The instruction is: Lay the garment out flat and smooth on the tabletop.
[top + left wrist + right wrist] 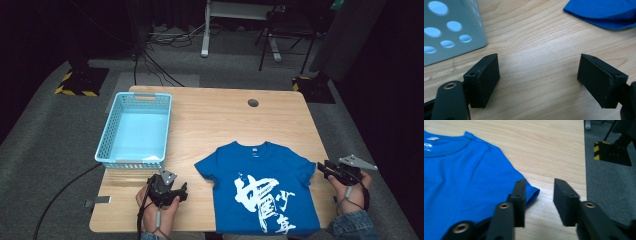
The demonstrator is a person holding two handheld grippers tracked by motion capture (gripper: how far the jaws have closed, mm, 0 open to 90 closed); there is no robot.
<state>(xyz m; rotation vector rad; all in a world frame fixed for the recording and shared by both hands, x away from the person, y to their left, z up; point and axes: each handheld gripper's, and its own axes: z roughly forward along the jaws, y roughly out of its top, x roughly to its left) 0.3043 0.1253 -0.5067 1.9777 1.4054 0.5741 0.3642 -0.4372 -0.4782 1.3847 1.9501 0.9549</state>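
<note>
While flat on the pale wooden table [210,120]:
Blue printed cotton T-shirt [260,185]: hem cut off at near edge.
Left gripper [539,75]: jaws wide apart, empty, beside light-blue perforated plastic basket [134,129].
Right gripper [539,200]: partly open, straddling sleeve edge [532,193].

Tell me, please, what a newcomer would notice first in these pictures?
A bright blue T-shirt with white print lies flat on the near right part of the wooden table. A light blue basket stands at the left. The left gripper and right gripper, both open, flank the shirt.
</note>
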